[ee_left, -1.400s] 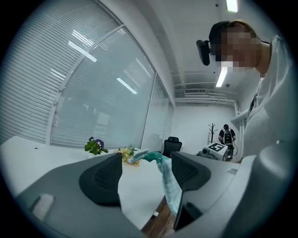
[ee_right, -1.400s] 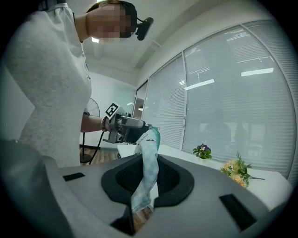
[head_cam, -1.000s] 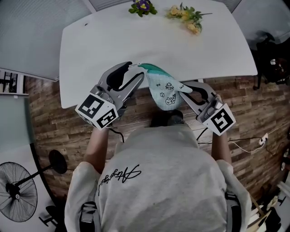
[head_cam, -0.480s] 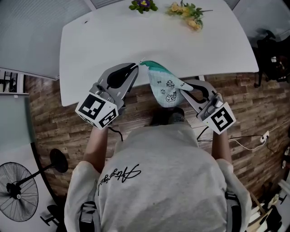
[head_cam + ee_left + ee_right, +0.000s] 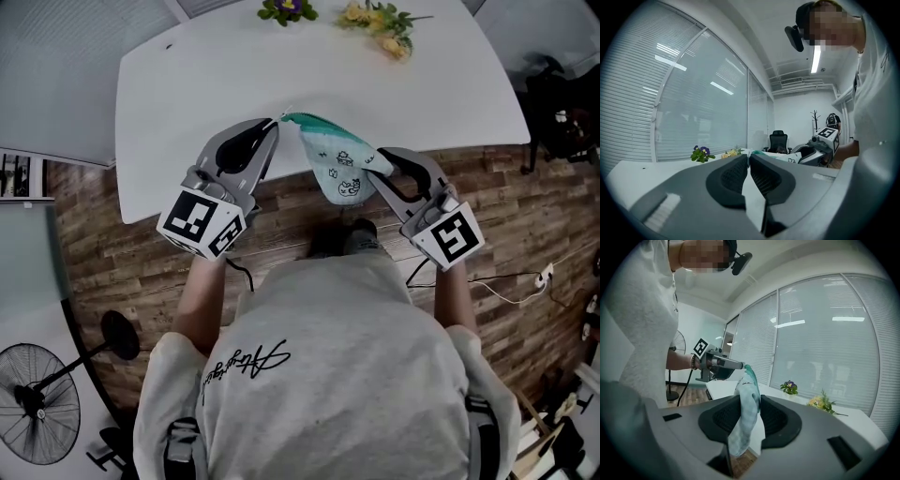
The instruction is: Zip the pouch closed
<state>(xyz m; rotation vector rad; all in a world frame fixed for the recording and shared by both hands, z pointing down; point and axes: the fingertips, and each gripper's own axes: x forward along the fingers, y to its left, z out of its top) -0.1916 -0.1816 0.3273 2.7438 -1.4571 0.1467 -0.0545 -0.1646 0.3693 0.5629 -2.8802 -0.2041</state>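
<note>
While the pouch (image 5: pixel 337 171) is suspended between the two grippers, it hangs clear of the worktop (image 5: pixel 281 70), over the near edge and the wood-plank floor (image 5: pixel 141 253), directly in front of the person. The pouch is pale fabric with small printed drawings and a teal zip edge along its top. That edge runs from the left gripper (image 5: pixel 275 122) down to the right gripper (image 5: pixel 374 161). Whether the zip is run shut cannot be made out.

Left gripper: the jaws are closed together, with their tips at the upper left end of the teal zip edge and pinching it. The pull tab itself is too small to identify.

Right gripper: the jaws have just been opening. The pouch's lower right end stands between them, and the fabric touches both pads and droops below them.

Both grippers point roughly level, towards each other, with their marker cubes facing up at the near end.

At the far edge of the worktop lie a purple flower sprig (image 5: pixel 286 9) and a yellow flower sprig (image 5: pixel 380 19), well apart from the pouch.
</note>
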